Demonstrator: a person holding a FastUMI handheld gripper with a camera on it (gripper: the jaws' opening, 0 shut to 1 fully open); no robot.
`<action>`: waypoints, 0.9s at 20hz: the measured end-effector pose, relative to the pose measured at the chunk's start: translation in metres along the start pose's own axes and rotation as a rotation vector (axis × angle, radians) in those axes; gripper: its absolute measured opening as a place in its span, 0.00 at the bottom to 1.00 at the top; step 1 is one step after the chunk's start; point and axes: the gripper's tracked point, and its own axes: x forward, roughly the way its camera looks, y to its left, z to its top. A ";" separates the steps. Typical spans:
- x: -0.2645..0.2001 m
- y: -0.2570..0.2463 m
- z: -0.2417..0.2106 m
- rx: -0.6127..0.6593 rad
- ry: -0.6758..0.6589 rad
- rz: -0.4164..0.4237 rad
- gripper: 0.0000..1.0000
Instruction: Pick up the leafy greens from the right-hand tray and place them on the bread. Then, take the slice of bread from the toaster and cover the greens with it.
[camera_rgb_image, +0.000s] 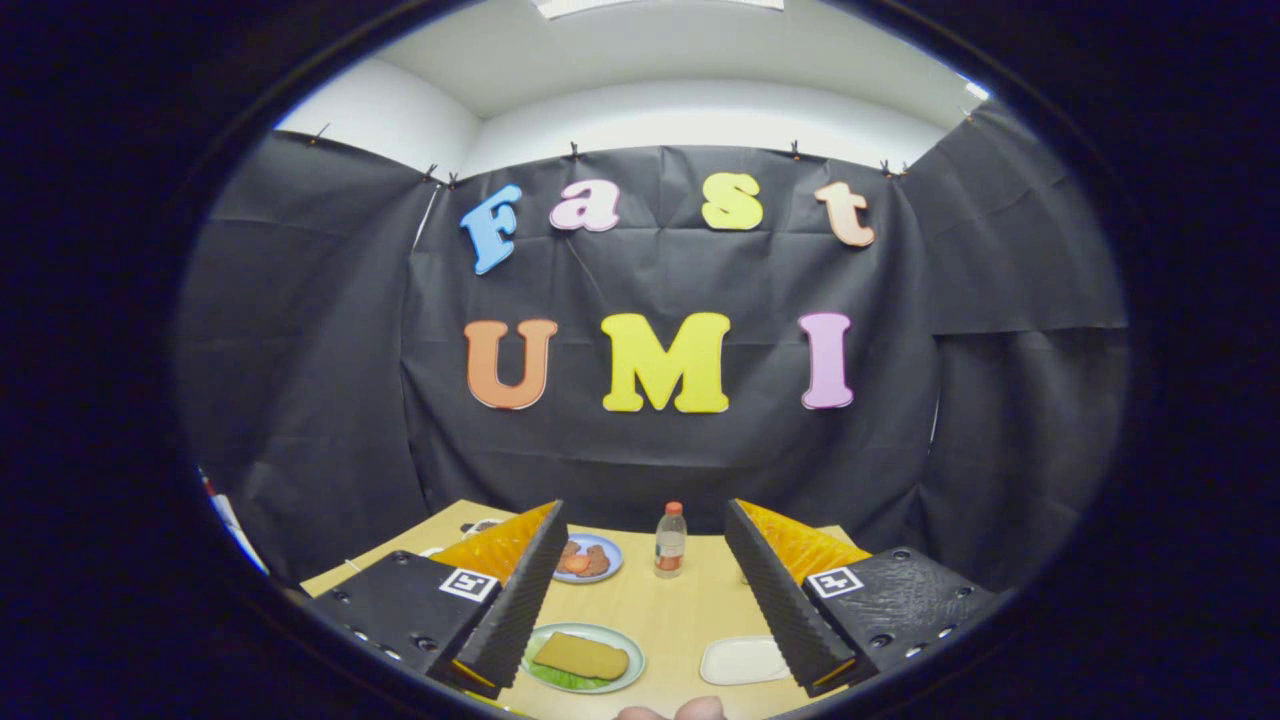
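Gripper view: one fisheye camera riding behind the gripper (645, 590), raised above the table (680, 615), facing level toward the booth's back wall. Fingers spread wide at lower frame; tabletop close below, ceiling at top.

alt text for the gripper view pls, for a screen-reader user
The open gripper hangs over a wooden table, holding nothing. Between its fingers lie a green plate with a bread slice over leafy greens and an empty white tray. Beyond stand a small bottle and a blue plate of food.
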 end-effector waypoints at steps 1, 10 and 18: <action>-0.007 -0.003 0.002 0.010 -0.011 -0.007 0.96; -0.026 -0.027 0.011 0.029 -0.038 -0.054 0.96; -0.027 -0.025 0.007 0.034 -0.012 -0.050 0.96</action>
